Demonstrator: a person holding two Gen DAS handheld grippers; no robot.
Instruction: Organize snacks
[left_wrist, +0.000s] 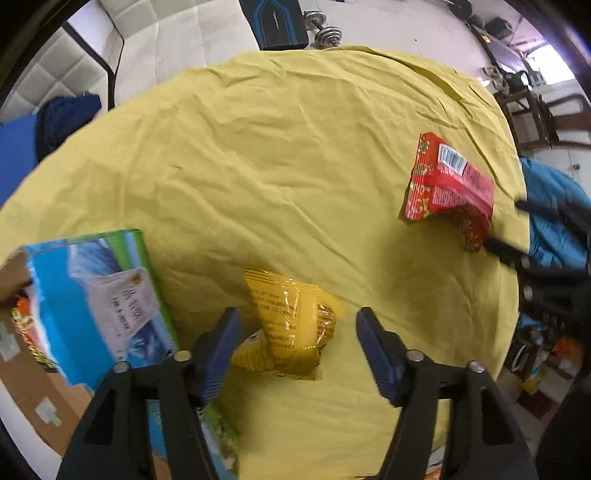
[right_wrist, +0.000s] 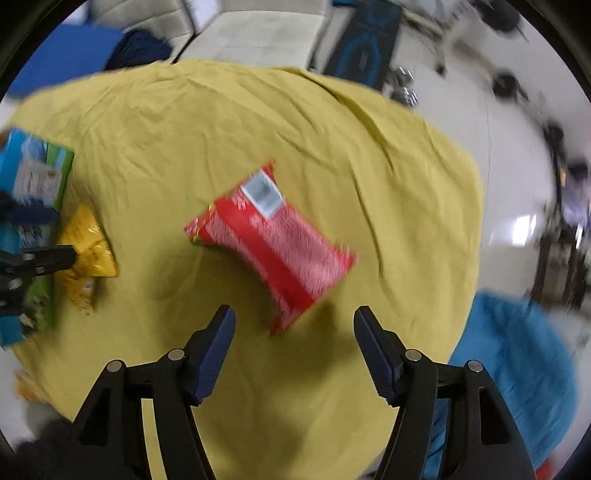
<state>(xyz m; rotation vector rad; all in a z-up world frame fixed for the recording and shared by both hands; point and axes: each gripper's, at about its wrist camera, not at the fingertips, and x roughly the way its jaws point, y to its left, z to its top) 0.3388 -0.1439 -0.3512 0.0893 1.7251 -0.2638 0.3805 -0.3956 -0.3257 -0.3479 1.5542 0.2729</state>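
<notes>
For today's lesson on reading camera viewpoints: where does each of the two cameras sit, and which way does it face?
Left wrist: on the left gripper, looking down at the yellow packet between its open fingers, beside the blue box.
Right wrist: on the right gripper, open, facing the red packet.
Shared: yellow cloth, both packets, the box; each view shows the other gripper.

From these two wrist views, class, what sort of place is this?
Probably a lived-in home room, not a lab: a dumbbell on the floor, a cushioned sofa, and a table under yellow cloth.
</notes>
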